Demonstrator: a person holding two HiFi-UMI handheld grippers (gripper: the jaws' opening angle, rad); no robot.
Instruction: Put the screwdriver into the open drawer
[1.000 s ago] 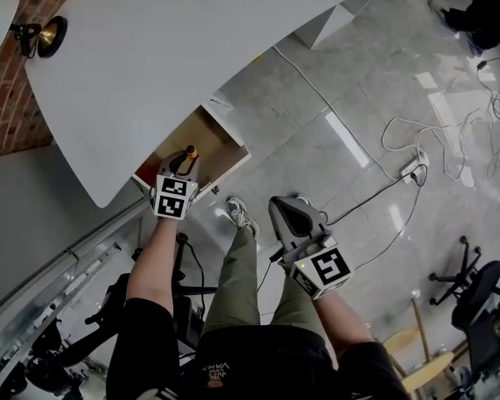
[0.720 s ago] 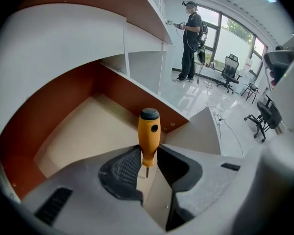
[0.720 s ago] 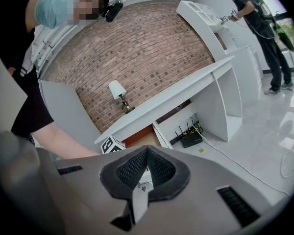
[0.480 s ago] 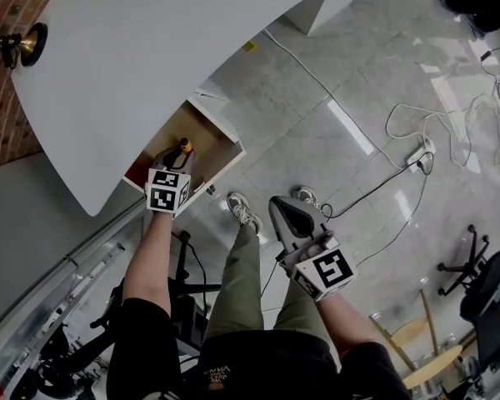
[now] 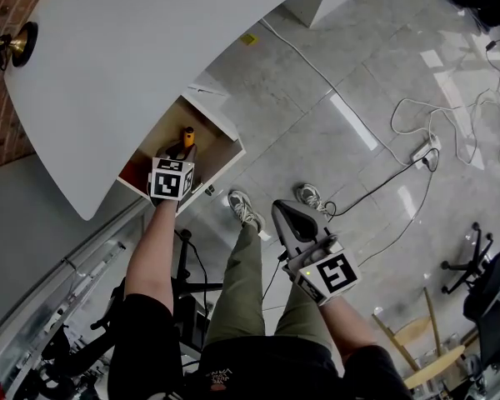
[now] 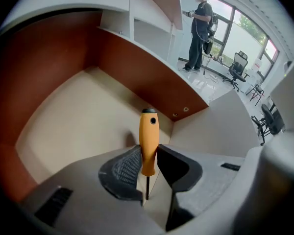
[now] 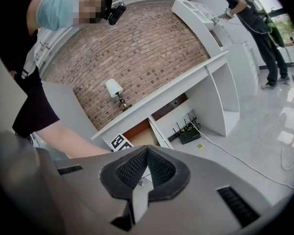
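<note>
The screwdriver (image 6: pixel 148 138), orange-handled, is being held by the left gripper (image 6: pixel 149 158). The pads are pressing the lower part of the handle from both sides, at a narrow opening. The thin shaft is running back toward the camera and the butt is pointing into the open drawer (image 6: pixel 68 126). The tool is hanging within the brown drawer walls, over the bare pale floor and apparently clear of it. In the head view, the drawer is standing pulled out from under the white desk top (image 5: pixel 150 48). The right gripper (image 7: pixel 147 151) is idling near the person's legs, its jaws closed together on nothing. Judged progress: transport is nearly complete, while lowering, release and withdrawal are remaining.
</note>
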